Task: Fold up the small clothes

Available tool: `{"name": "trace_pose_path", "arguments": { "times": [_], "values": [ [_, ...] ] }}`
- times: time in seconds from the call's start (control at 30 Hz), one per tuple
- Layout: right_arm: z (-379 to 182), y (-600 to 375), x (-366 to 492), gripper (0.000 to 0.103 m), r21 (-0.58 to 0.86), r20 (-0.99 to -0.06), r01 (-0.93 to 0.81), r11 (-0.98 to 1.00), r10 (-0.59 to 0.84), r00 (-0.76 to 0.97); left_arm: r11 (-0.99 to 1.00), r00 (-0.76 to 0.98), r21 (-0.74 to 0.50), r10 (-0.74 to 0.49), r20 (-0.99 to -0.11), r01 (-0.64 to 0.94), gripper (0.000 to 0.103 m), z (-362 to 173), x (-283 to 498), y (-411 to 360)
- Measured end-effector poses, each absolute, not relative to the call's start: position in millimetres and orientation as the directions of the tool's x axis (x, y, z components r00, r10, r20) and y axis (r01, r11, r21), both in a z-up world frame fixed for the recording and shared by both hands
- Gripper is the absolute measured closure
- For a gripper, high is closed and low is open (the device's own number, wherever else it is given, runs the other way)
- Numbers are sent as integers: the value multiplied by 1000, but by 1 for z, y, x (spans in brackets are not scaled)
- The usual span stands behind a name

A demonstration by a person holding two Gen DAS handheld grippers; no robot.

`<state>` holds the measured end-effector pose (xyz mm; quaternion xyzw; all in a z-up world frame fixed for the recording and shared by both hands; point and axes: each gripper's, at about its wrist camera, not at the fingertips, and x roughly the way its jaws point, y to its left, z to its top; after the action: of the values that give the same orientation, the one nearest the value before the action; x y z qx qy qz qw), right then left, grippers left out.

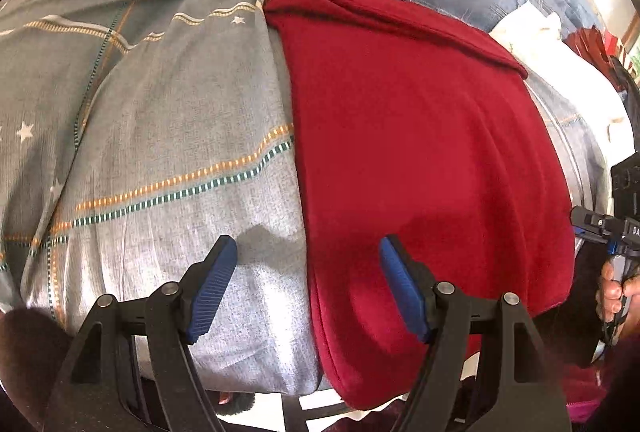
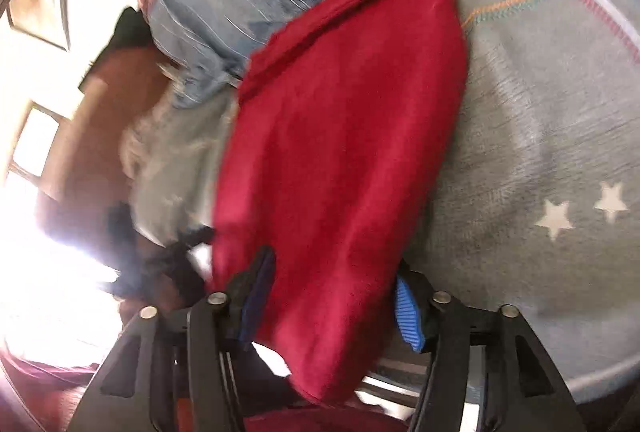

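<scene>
One red cloth [image 1: 420,160] on bed [image 1: 168,136], folded lengthwise; cross-fold left. Left gripper [image 1: 308,272] wide, empty, 6 o'clock. Right gripper [image 2: 332,292] wide, astride cloth.

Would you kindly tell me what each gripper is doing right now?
Left gripper: open, holding nothing, over the red garment's edge.
Right gripper: jaws apart around the garment; grip cannot be told.

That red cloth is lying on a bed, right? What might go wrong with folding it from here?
Two things, likely. The red garment overhangs the near bed edge, so a tug might slide it off the grey bedsheet. The left gripper hangs open astride the garment's left edge; closing there might pinch sheet too. The right-wrist view is blurred, so the right gripper, its fingers either side of the cloth, may grab badly.
</scene>
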<state>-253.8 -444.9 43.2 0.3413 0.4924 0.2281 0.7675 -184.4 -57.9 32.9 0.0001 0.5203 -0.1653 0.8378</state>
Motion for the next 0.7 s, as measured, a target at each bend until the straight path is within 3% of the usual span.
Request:
{"name": "trace_pose_path", "arguments": {
  "times": [0.13, 0.37, 0.7],
  "values": [
    [34, -437, -244, 41, 830, -493, -36, 557, 761, 421, 943, 410, -180, -286, -866, 279, 29, 37, -187, -61],
    [57, -437, -252, 41, 797, -505, -102, 595, 750, 427, 946, 417, -168, -276, -866, 277, 29, 44, -195, -57],
    [34, -423, -262, 41, 802, -541, -92, 590, 783, 308, 930, 322, -233, -322, -890, 286, 30, 28, -220, -52]
  ]
}}
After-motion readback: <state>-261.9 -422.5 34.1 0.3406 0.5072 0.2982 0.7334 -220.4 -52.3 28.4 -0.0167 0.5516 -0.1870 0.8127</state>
